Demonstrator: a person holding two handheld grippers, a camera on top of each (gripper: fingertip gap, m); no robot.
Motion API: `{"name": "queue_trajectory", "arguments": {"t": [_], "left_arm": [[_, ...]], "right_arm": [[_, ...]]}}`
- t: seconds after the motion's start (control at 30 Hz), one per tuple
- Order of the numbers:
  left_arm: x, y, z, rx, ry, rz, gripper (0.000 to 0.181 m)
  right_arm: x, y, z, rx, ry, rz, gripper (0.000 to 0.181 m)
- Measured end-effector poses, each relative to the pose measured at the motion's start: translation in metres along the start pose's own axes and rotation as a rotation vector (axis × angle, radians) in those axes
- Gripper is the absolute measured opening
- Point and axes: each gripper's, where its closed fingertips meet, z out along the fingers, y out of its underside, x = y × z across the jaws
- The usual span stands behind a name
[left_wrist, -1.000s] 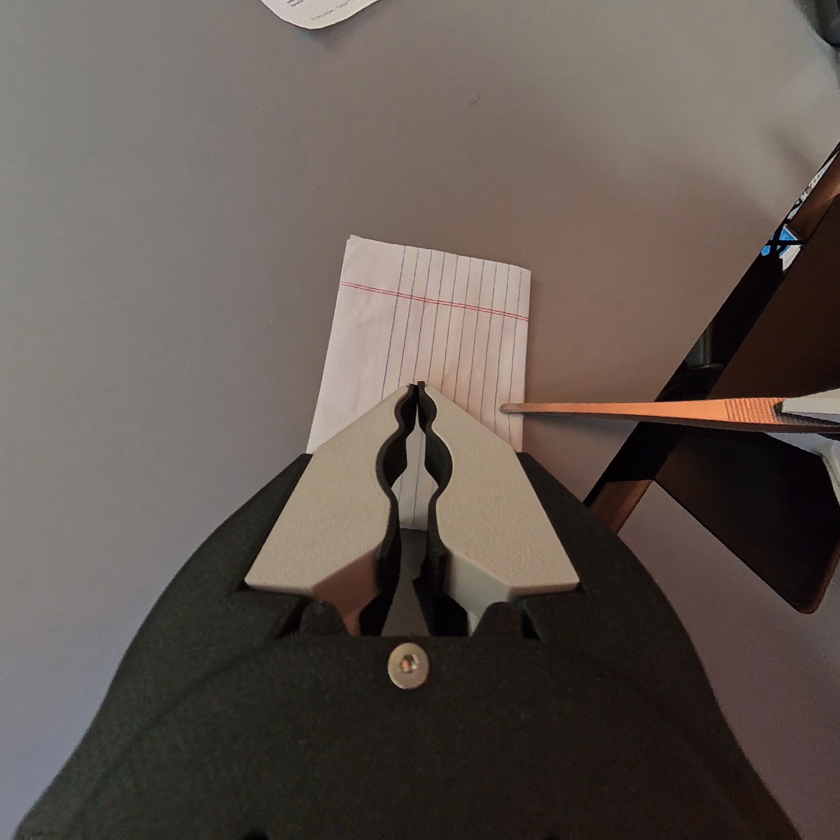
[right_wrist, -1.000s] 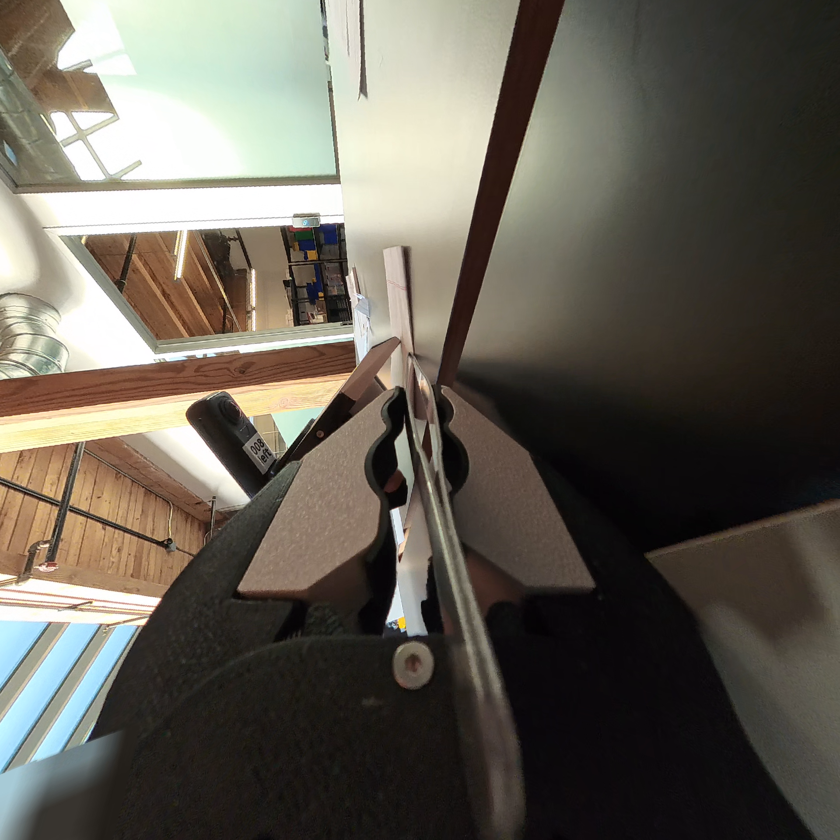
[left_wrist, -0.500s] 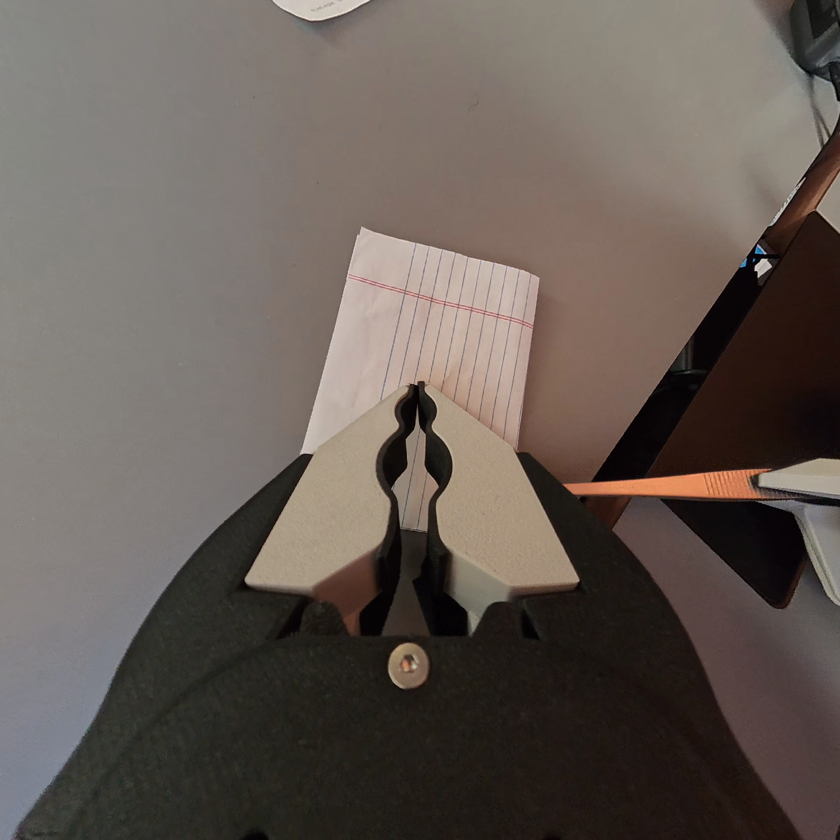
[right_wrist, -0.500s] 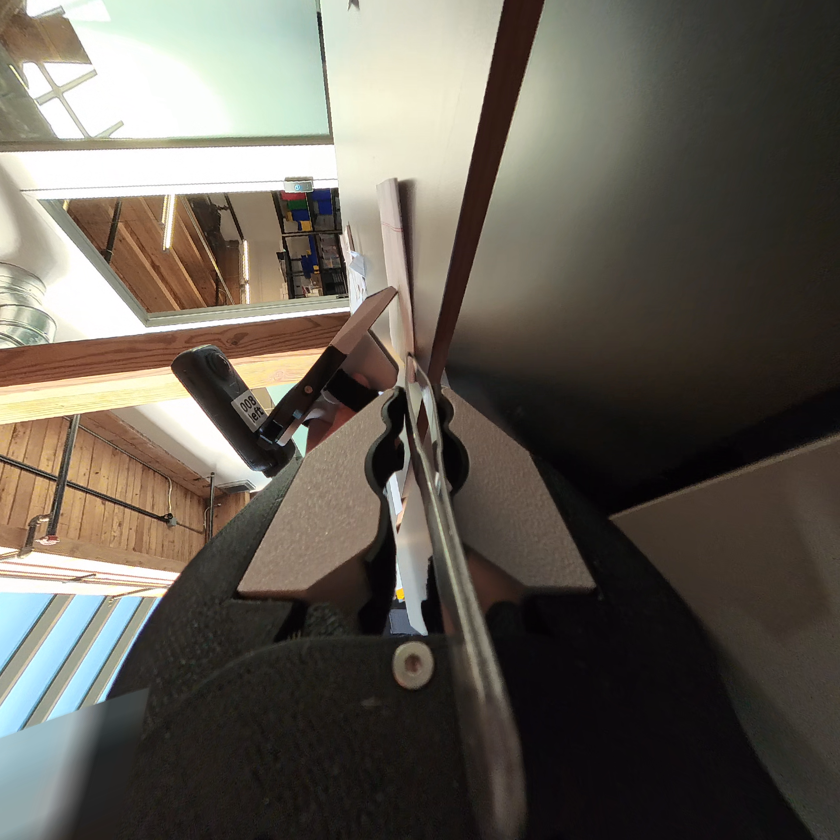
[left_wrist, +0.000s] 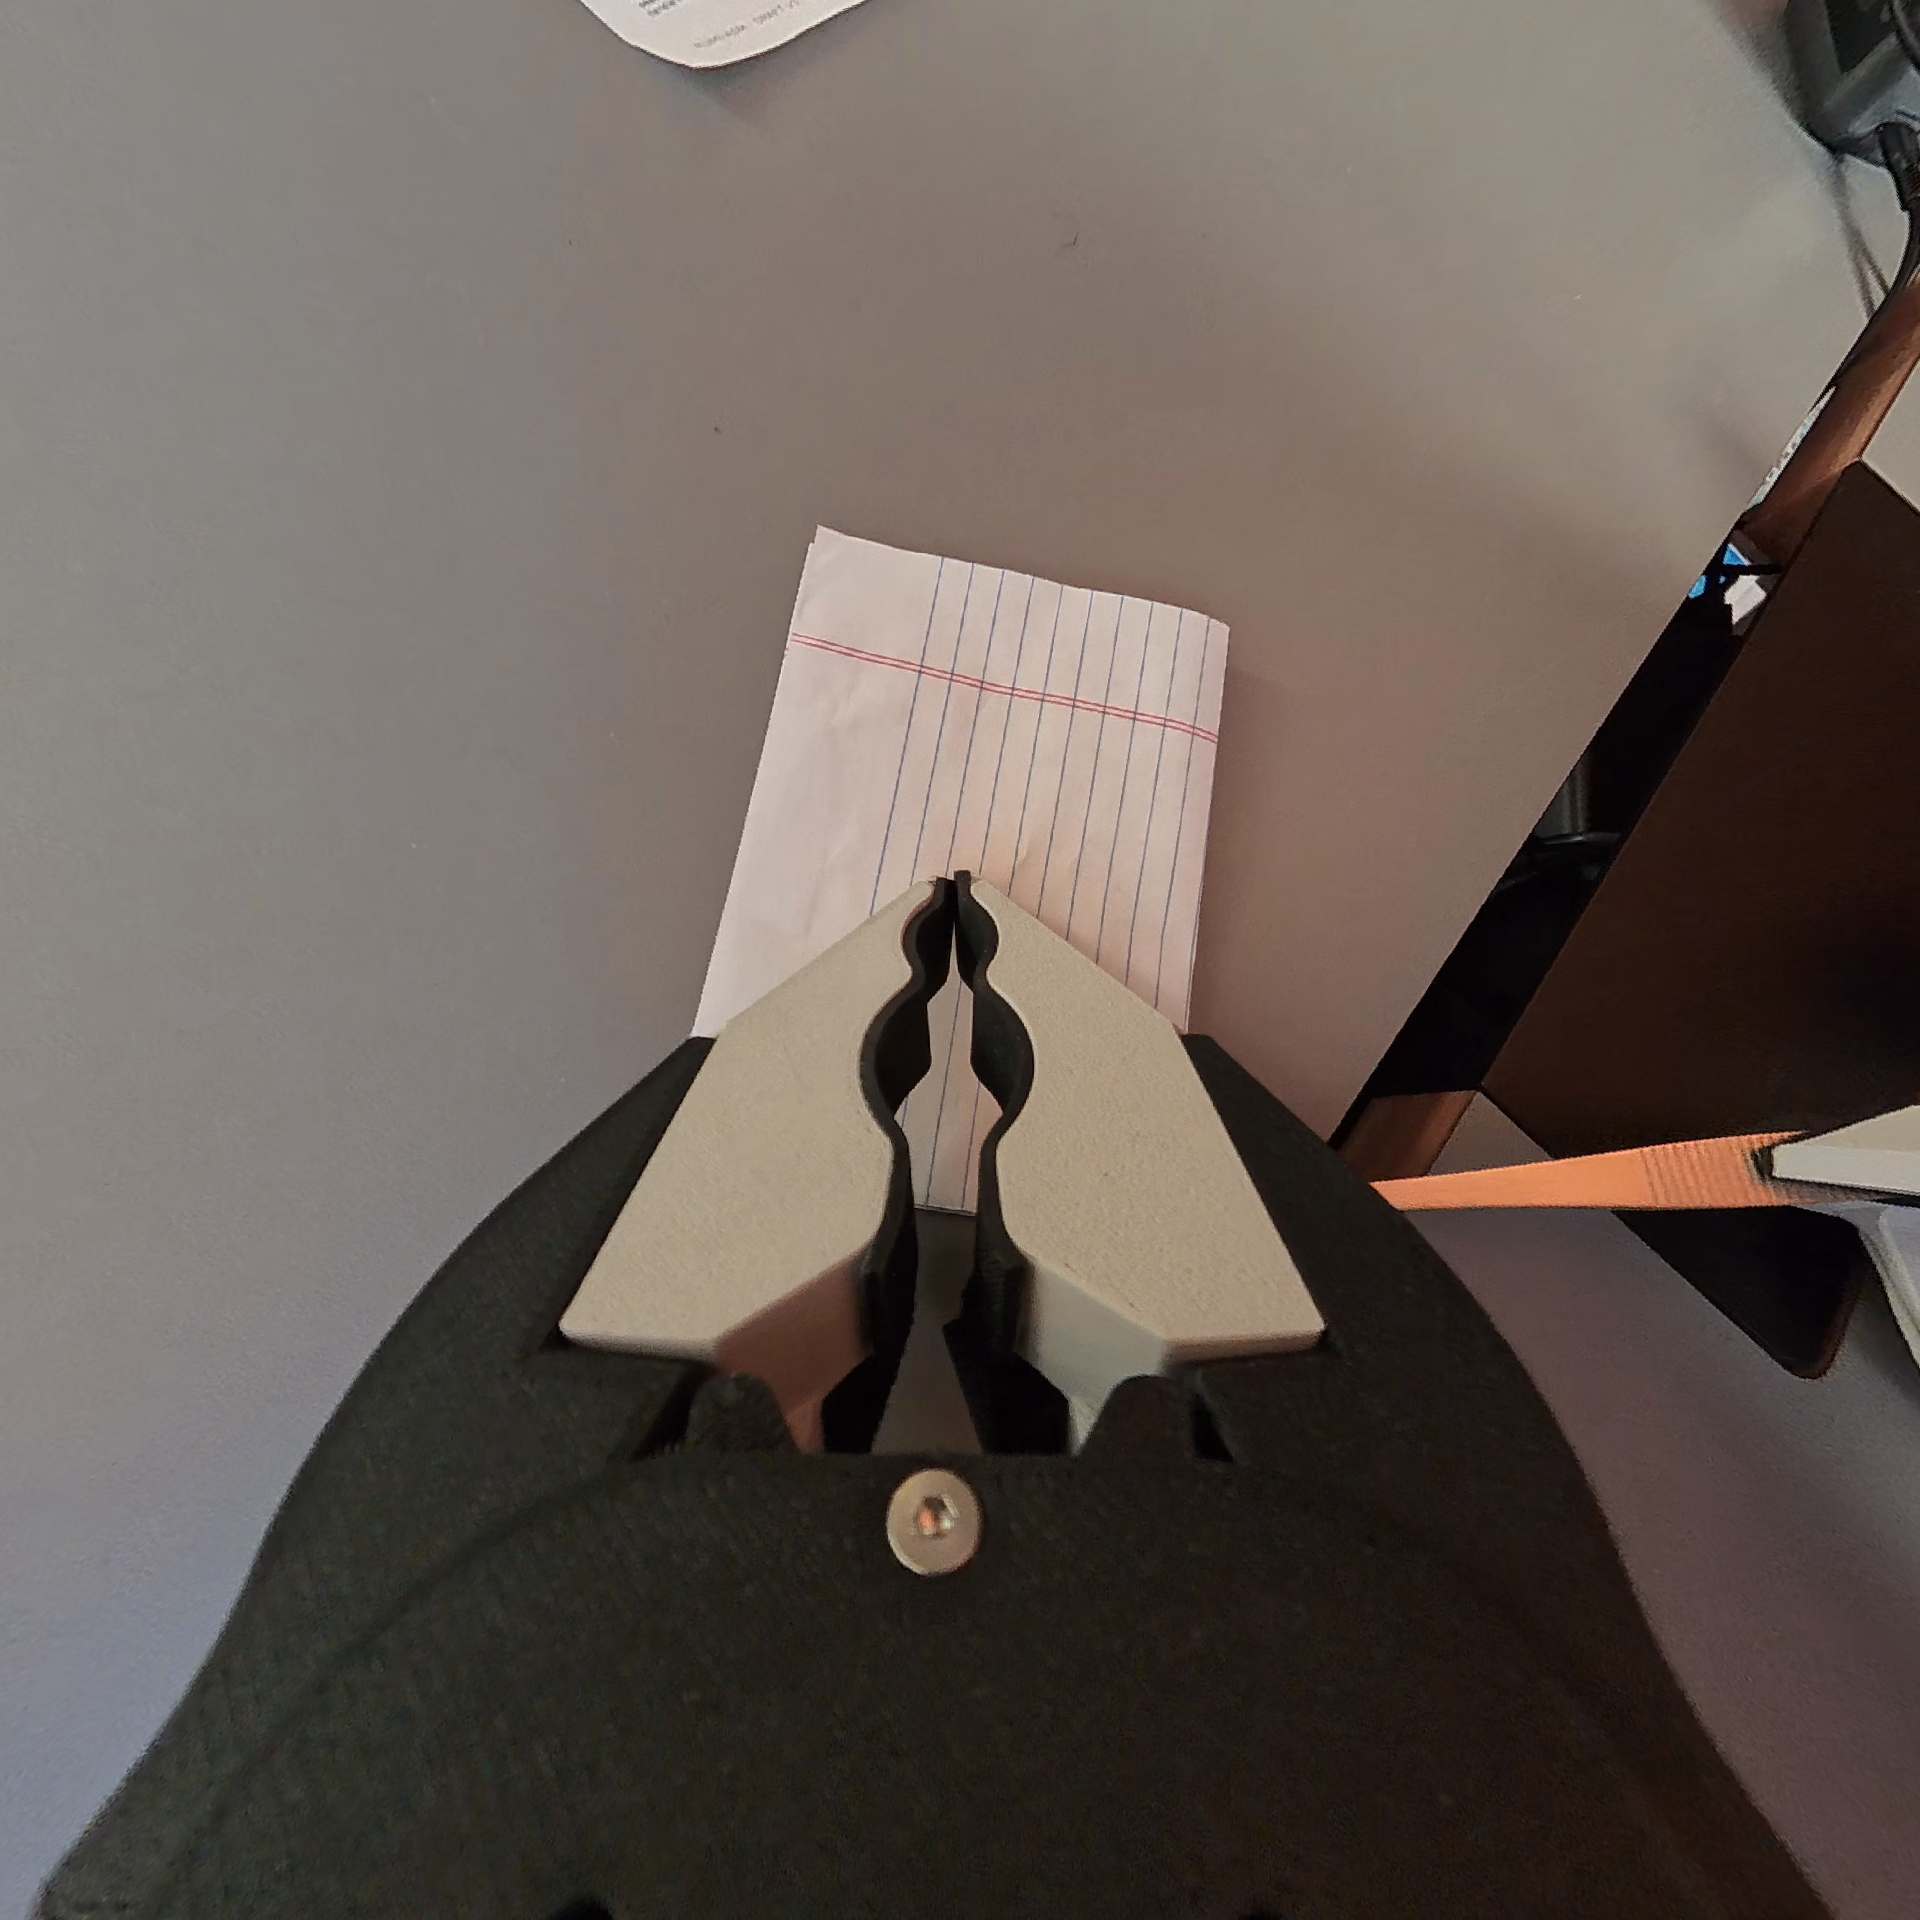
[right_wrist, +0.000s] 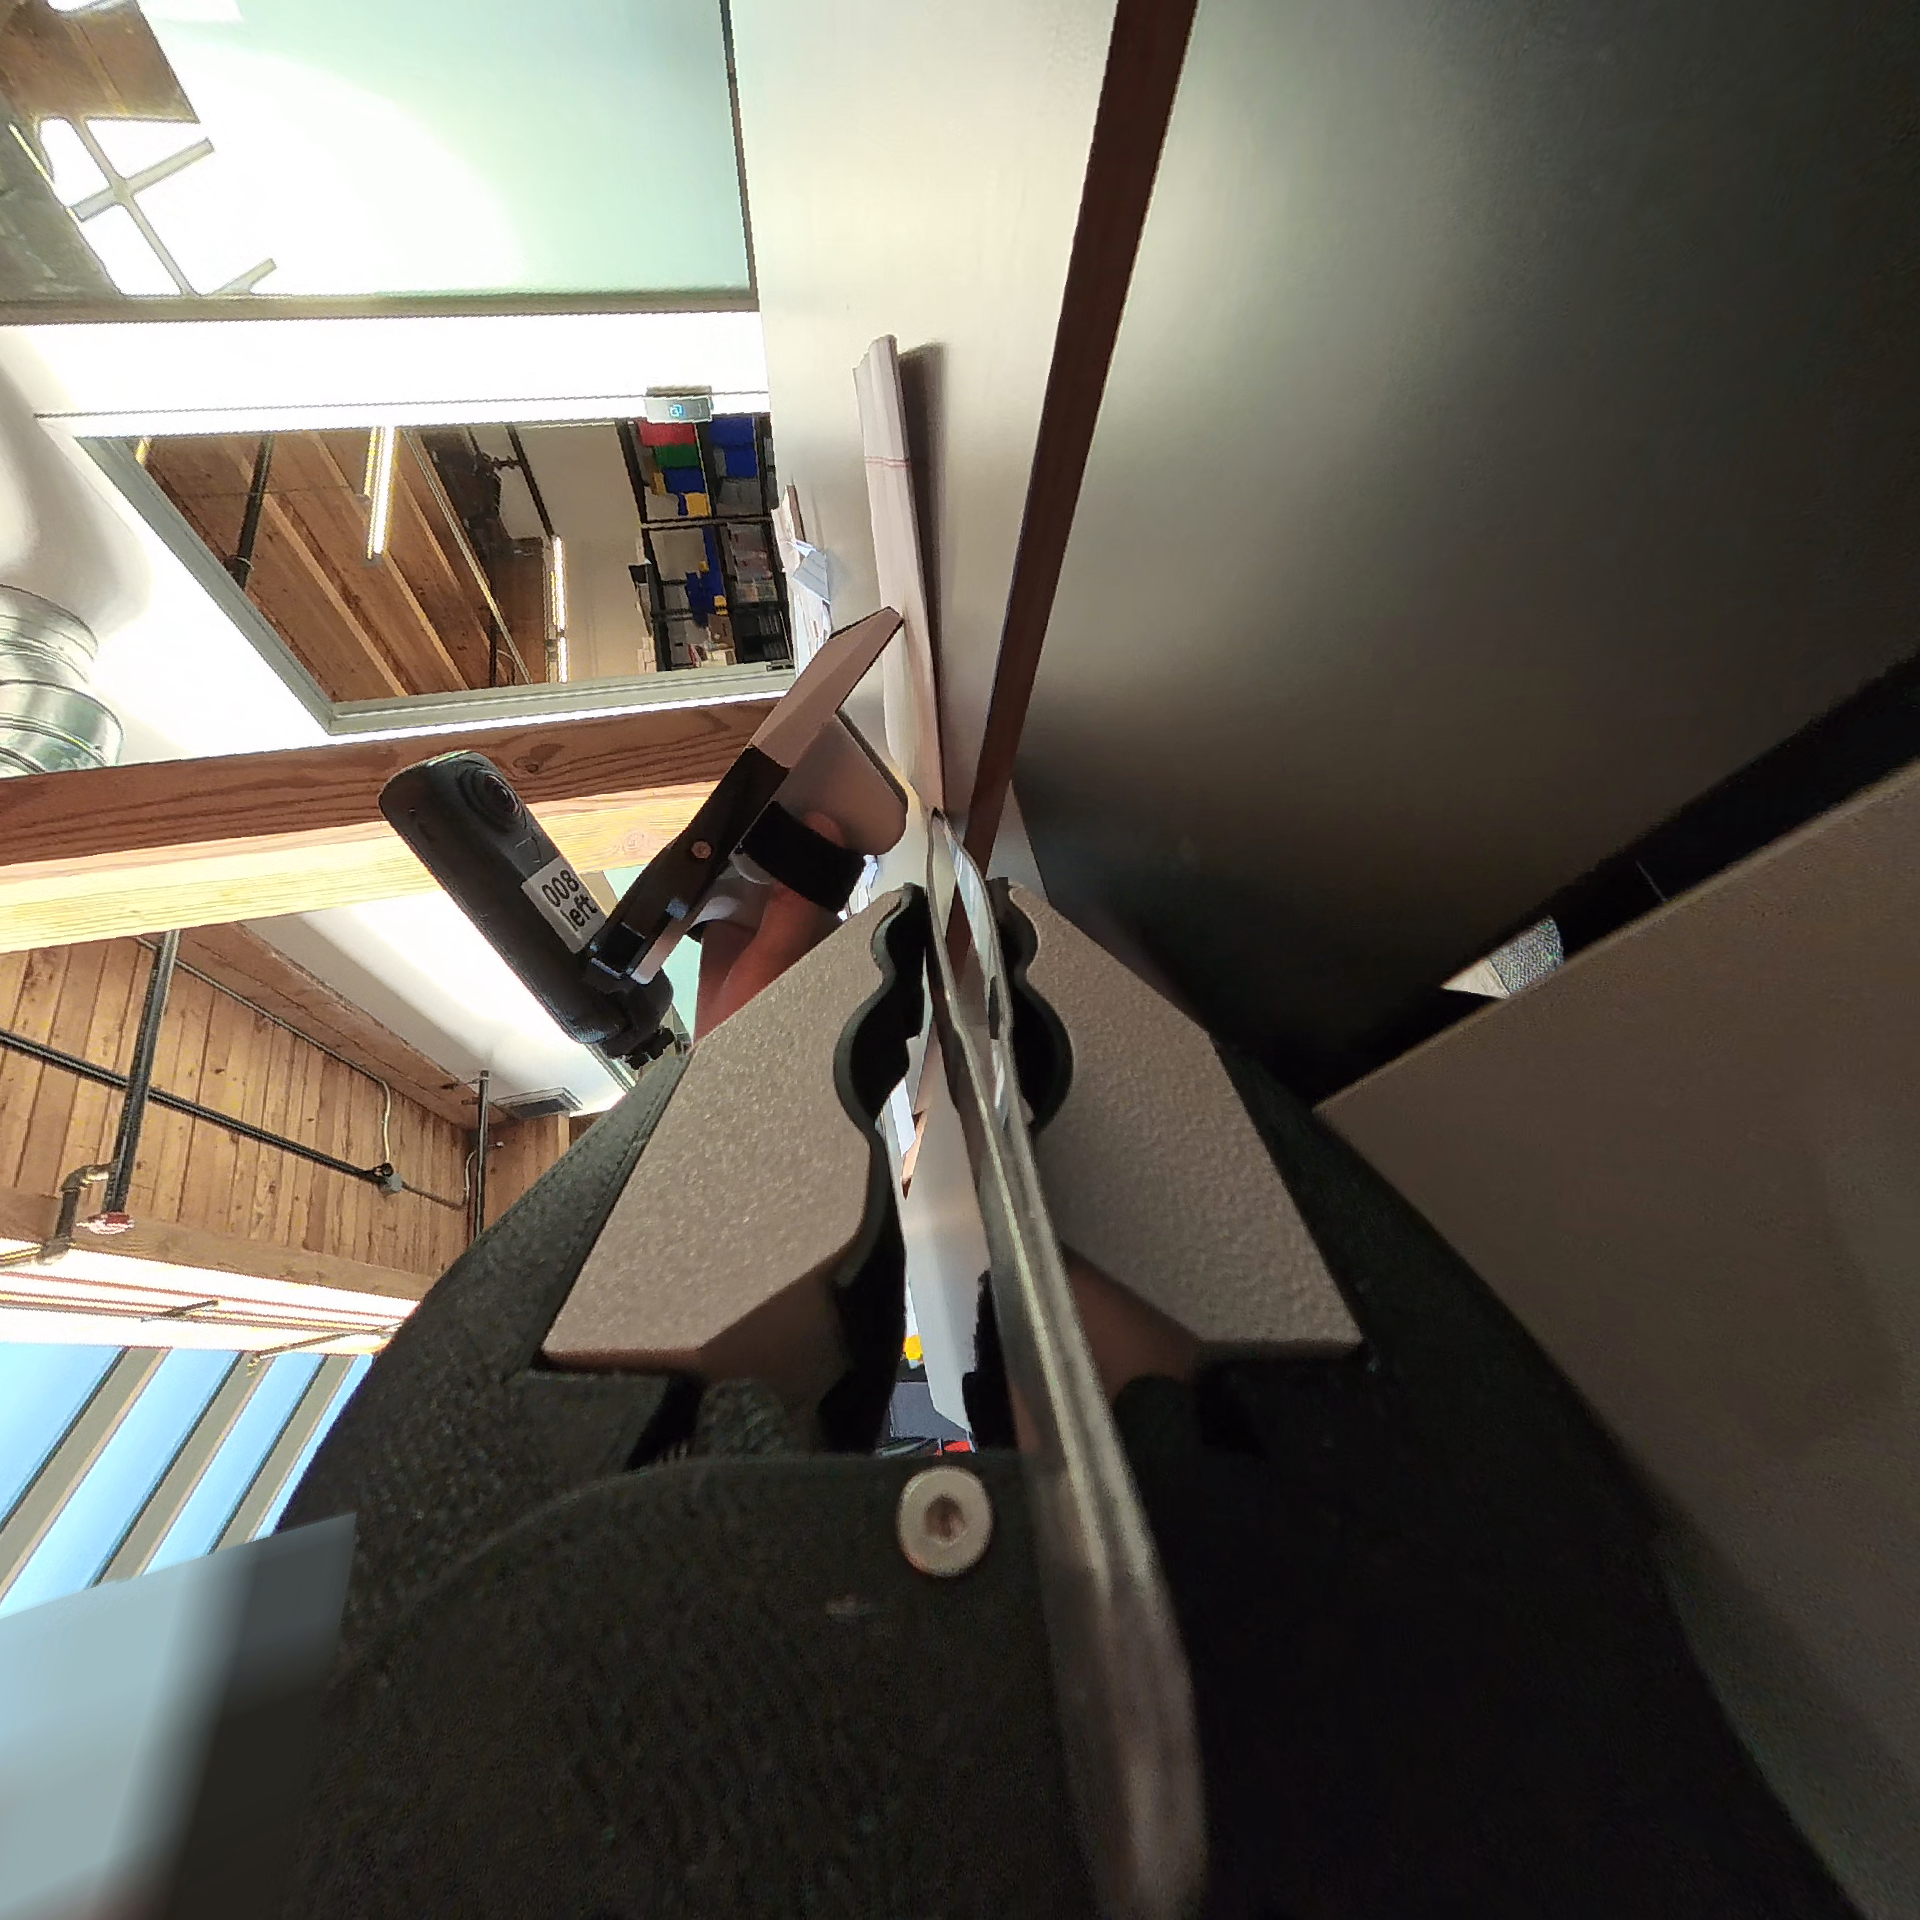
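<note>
**Two hand-held grippers at a folded sheet on a grey desk**

The grey desk (left_wrist: 416, 520) fills most of the left wrist view, and the folded lined paper (left_wrist: 997, 769) lying flat on it serves as the landmark. To the right of the paper, past the desk edge, stands a dark brown panel (left_wrist: 1714, 883) with a wooden rim. Far beyond the paper, at the top of the view, the corner of a printed white sheet (left_wrist: 717, 26) shows.

The left hand-held gripper (left_wrist: 954, 883) sits over the near end of the paper, its fingers pressed together at the tips with nothing visible between them; whether they touch the paper cannot be told.

The right hand-held gripper (right_wrist: 961, 899) is clamped on a thin flat metal strip (right_wrist: 1013, 1174), perhaps a ruler or blade, which runs along its fingers. In the left wrist view the strip (left_wrist: 1558, 1184) appears edge-on and orange-lit, to the right of the paper's near end and apart from it, its tip behind the left gripper's black body.
</note>
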Motion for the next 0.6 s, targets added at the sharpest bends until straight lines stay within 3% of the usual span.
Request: {"name": "queue_trajectory", "arguments": {"t": [0.6], "left_arm": [[0.0, 0.0, 0.0, 0.025, 0.004, 0.067, 0.0]], "right_arm": [[-0.004, -0.042, 0.003, 0.064, 0.017, -0.024, 0.01]]}}
